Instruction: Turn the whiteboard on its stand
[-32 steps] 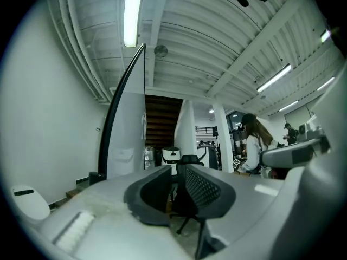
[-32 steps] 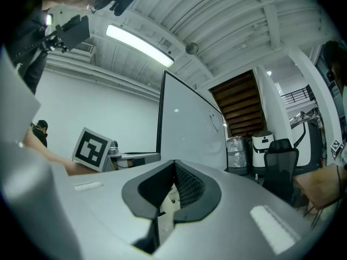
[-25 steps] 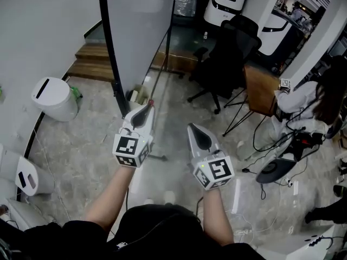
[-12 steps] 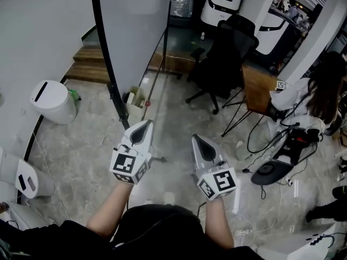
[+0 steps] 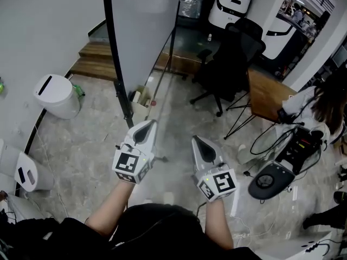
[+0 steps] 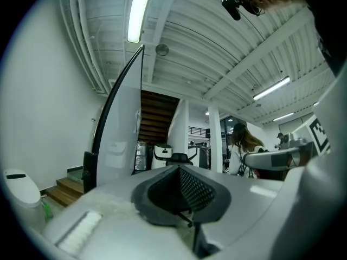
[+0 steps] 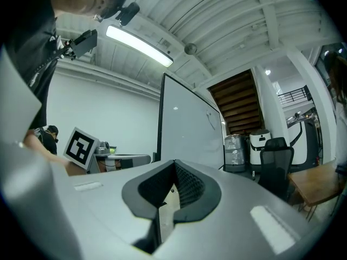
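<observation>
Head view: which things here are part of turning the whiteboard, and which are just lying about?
Part of the job:
whiteboard
its black stand
left tool, shut, empty
right tool, shut, empty

Lying about:
white bin
black office chair
wooden table
wooden steps
floor cables

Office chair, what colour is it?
Black; the office chair shows best in the head view.

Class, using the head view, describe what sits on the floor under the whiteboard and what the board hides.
Under the whiteboard, beside its black stand post, sits a small open box; its contents are too small to tell. Wooden steps run behind the board, which covers their middle stretch.
</observation>
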A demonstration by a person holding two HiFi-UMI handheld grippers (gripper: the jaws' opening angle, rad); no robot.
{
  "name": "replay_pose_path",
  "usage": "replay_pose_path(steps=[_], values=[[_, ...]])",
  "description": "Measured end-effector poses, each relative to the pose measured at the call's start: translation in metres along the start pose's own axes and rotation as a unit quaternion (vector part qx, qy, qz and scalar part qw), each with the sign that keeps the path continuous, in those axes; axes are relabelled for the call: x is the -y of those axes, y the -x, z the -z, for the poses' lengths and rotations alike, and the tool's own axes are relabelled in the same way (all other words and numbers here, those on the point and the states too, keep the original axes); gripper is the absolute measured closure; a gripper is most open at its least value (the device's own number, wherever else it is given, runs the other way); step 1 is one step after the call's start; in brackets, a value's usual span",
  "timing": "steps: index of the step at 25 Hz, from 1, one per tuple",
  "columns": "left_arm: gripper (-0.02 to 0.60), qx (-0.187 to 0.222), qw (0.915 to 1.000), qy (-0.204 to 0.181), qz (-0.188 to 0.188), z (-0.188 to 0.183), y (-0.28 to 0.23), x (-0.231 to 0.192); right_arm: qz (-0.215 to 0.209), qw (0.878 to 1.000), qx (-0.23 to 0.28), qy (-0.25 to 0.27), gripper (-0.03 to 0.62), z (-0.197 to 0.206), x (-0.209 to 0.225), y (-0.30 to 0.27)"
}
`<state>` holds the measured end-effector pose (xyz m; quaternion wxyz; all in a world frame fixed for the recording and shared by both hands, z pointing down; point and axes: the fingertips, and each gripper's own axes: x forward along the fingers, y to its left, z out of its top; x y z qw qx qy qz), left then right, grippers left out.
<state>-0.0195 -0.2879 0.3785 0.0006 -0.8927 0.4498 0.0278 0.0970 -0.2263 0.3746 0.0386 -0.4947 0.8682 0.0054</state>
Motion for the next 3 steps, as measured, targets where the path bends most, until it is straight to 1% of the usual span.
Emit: replay_pose_path(steps=[3], values=[[0.578,-0.001,1.0,0.0,-0.001,0.0014,-0.0026,-0.0041,-0.002,1.0,0.0,0.0,0.589,0.0019,-0.0003,-0.0039]])
